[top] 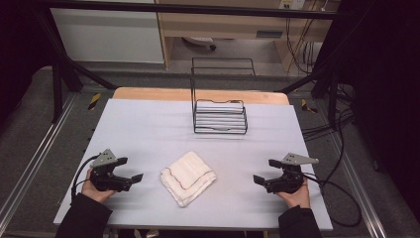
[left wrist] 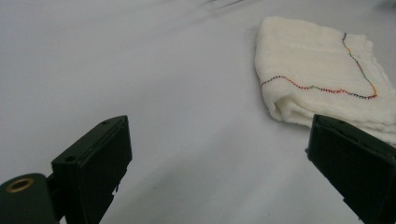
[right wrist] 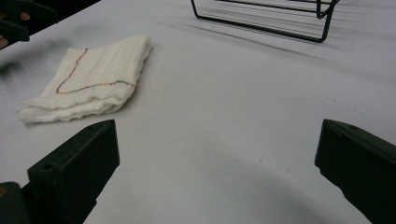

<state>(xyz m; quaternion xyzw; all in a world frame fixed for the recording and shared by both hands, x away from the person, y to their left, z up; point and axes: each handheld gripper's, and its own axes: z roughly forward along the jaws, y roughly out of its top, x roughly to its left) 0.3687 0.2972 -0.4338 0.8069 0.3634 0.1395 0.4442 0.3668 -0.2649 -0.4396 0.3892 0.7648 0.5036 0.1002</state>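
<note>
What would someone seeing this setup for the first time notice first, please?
A folded white cloth with a coloured stitched line lies near the front middle of the grey table. The left gripper and right gripper flank it, both open and holding nothing. Farther back stands a black wire rack.

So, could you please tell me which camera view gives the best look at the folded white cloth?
The left gripper view: the folded white cloth lies close there, its coloured stitching and stacked layers clear, though one jaw hides a corner. The right gripper view shows it whole but farther off. The high view shows it small, lying between the two grippers.
</note>
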